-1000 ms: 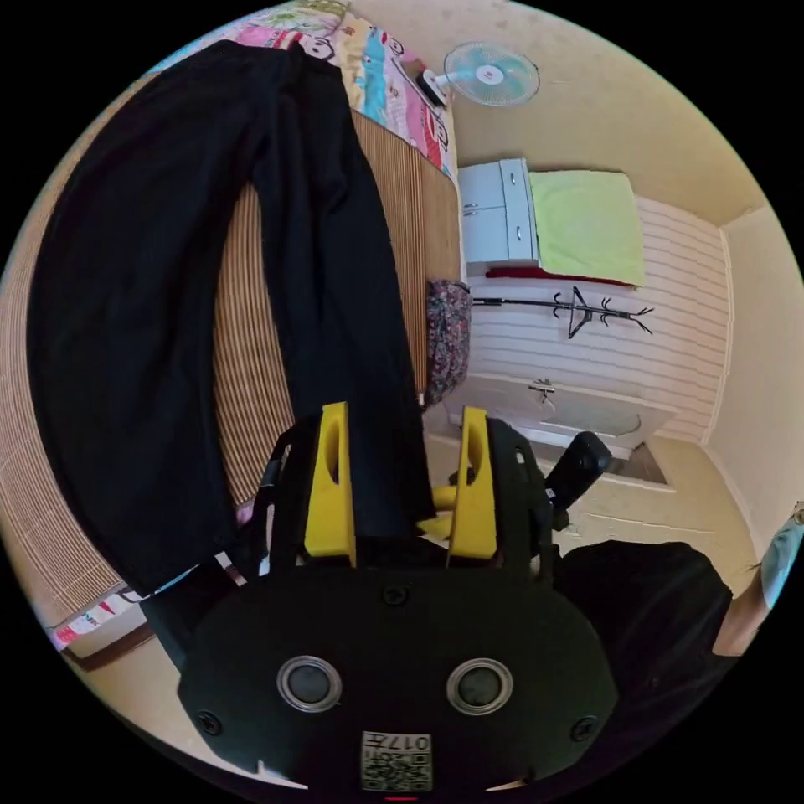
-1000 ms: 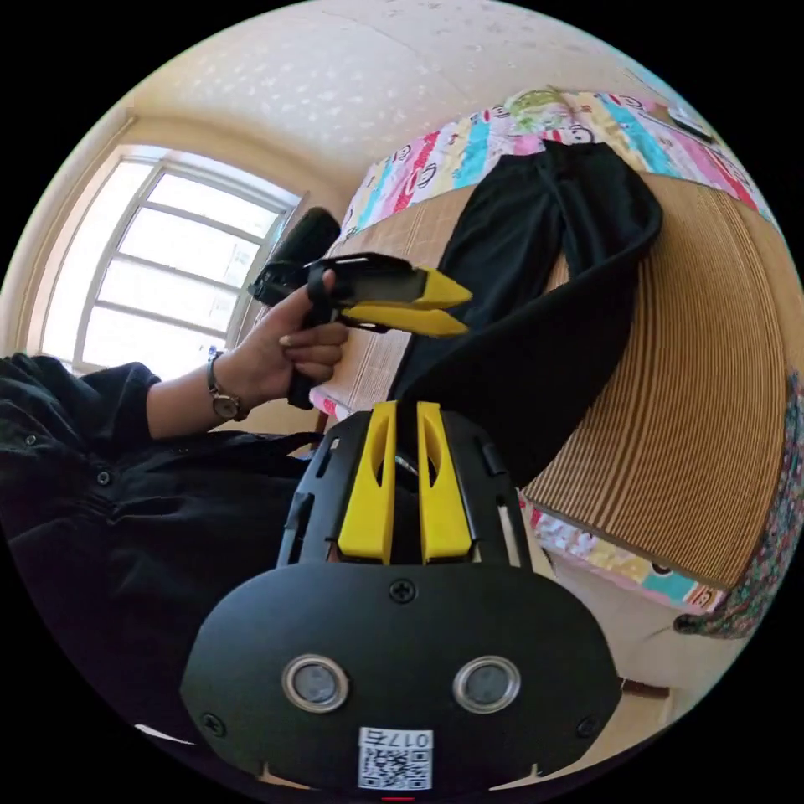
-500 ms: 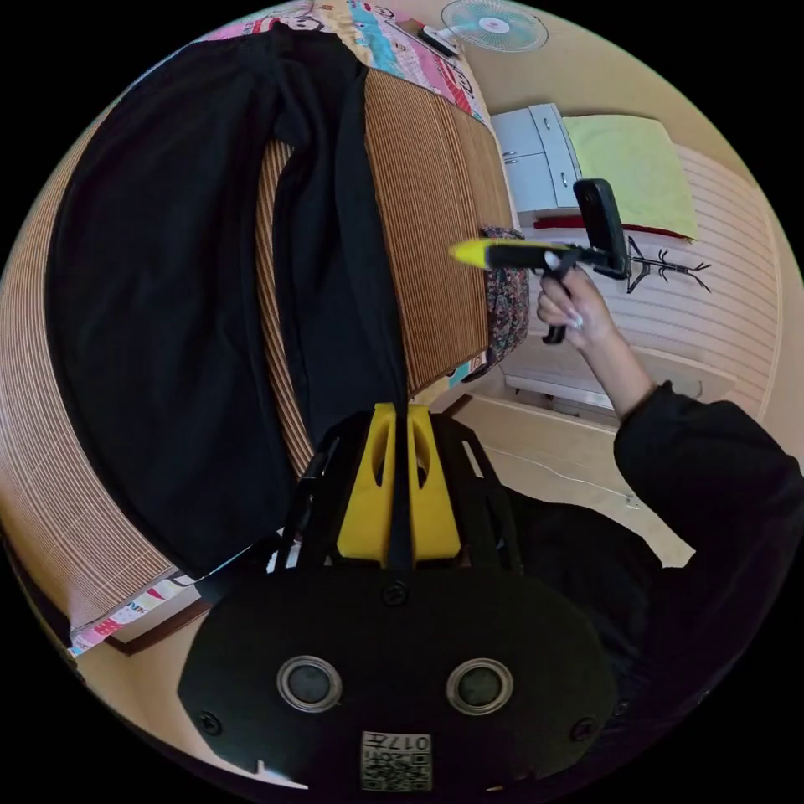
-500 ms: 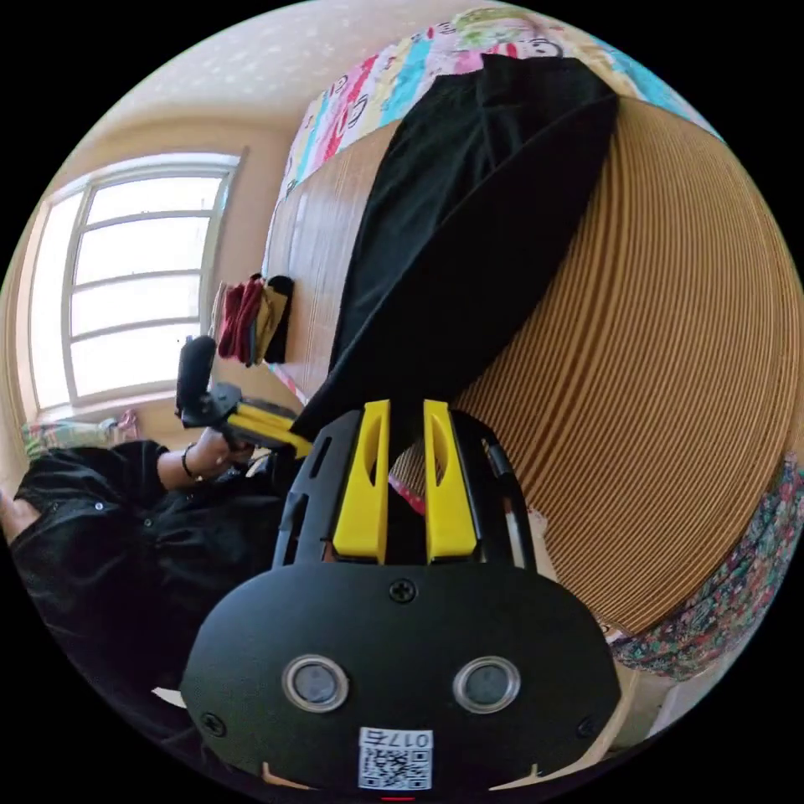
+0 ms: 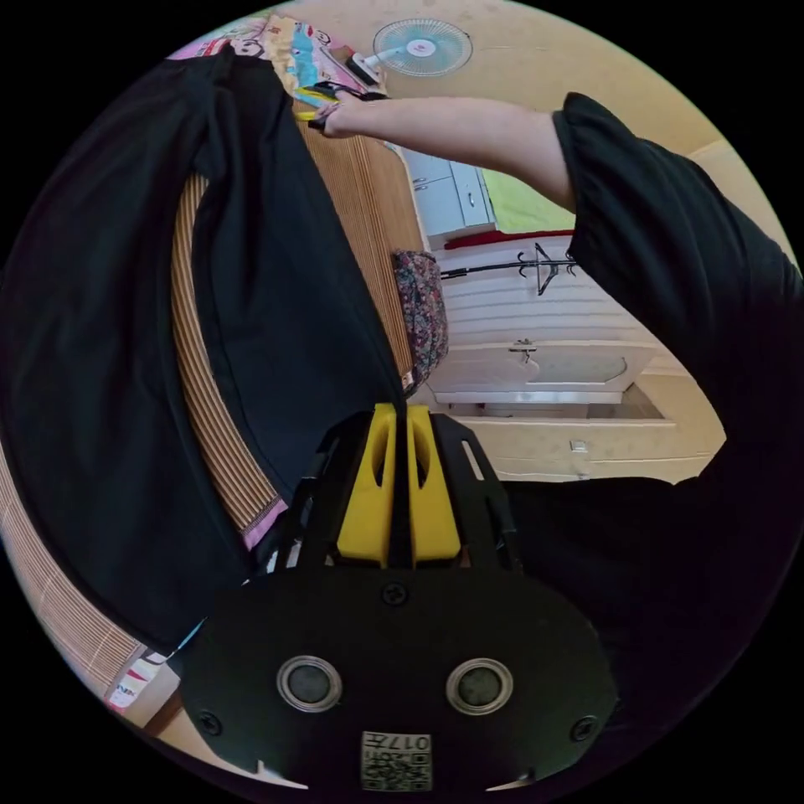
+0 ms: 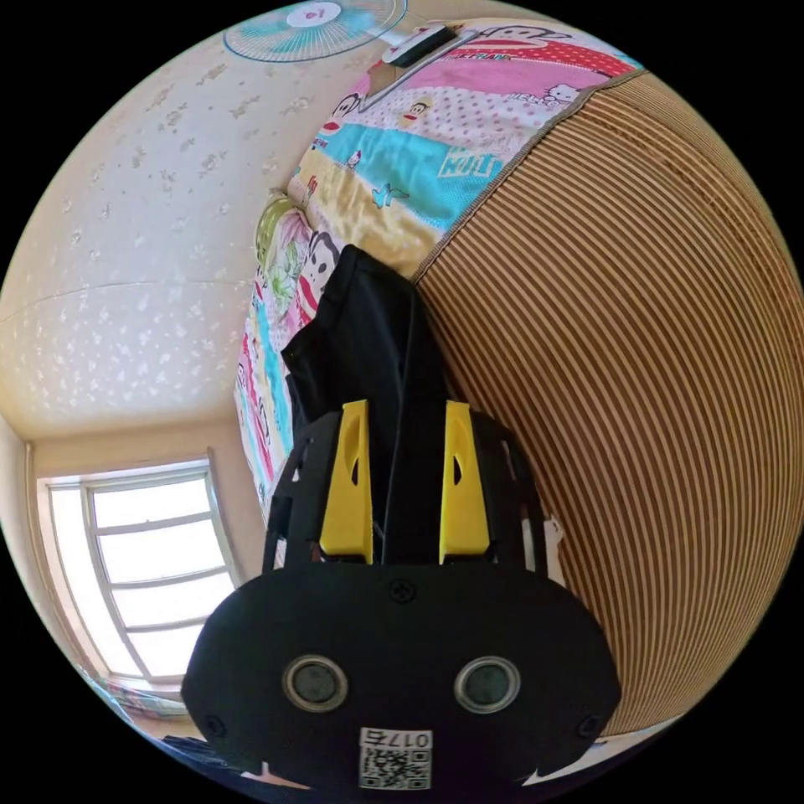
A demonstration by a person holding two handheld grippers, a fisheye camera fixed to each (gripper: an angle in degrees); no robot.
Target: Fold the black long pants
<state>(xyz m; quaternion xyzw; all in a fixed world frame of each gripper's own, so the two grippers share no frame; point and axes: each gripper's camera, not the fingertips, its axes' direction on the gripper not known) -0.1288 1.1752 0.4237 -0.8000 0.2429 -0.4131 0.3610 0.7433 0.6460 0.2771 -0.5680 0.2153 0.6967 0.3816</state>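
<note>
One pair of black long pants (image 5: 126, 352) lies on the striped bamboo mat (image 5: 368, 218) on the bed, both legs running toward the mat's near edge. Left gripper (image 5: 400, 419): its 2 yellow fingers (image 5: 368, 494) sit together, clamped on a pant-leg hem at the mat's edge. Right gripper (image 6: 404, 419): 2 fingers (image 6: 347, 494) apart w/ black fabric of the pants (image 6: 377, 352) between them; can't tell if they press it. In the left gripper view, the person's arm (image 5: 452, 134) reaches across to the pants' far end. 1 cartoon-print sheet (image 6: 419, 151) beyond the mat, 1 fan (image 5: 423, 46), 1 coat rack (image 5: 536, 268).
</note>
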